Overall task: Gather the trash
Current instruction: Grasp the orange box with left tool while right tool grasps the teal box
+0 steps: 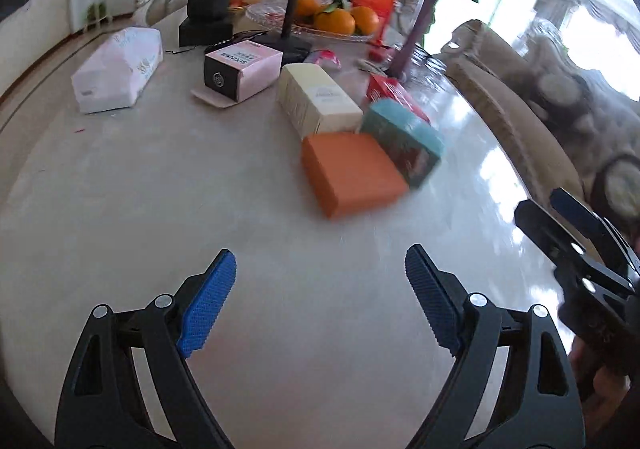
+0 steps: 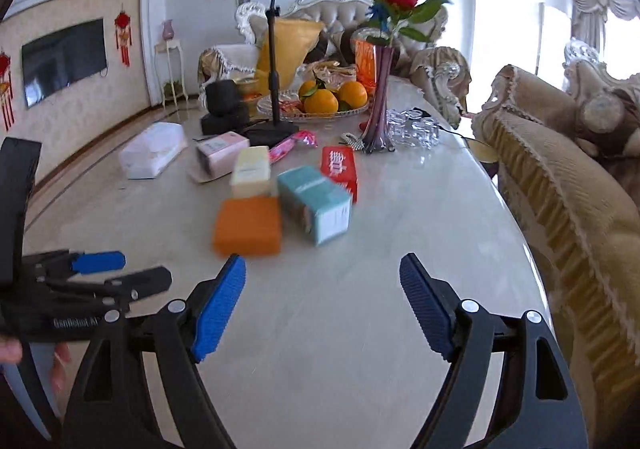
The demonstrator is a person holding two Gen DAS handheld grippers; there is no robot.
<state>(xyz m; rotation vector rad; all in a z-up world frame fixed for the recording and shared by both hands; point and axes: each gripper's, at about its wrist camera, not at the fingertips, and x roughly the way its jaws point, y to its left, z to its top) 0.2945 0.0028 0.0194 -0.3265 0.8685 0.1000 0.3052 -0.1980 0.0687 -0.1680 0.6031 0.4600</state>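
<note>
Several empty boxes lie on the marble table (image 1: 160,209): an orange box (image 1: 352,171) (image 2: 248,227), a teal box (image 1: 404,141) (image 2: 314,201), a cream box (image 1: 318,99) (image 2: 251,169), a red box (image 1: 394,91) (image 2: 340,165), a pink-and-black box (image 1: 240,69) (image 2: 220,153) and a pink wrapper (image 2: 292,143). My left gripper (image 1: 320,289) is open and empty, short of the orange box; it also shows in the right wrist view (image 2: 124,269). My right gripper (image 2: 322,289) is open and empty, near the orange and teal boxes; it also shows in the left wrist view (image 1: 560,217).
A white tissue pack (image 1: 116,69) (image 2: 154,153) lies at the left. Behind the boxes stand a phone stand (image 2: 274,69), a glass fruit dish (image 2: 356,111) with oranges, a purple vase (image 2: 380,105) of roses, drinking glasses (image 2: 412,127) and a black device (image 2: 222,105). A sofa (image 2: 560,189) borders the table's right edge.
</note>
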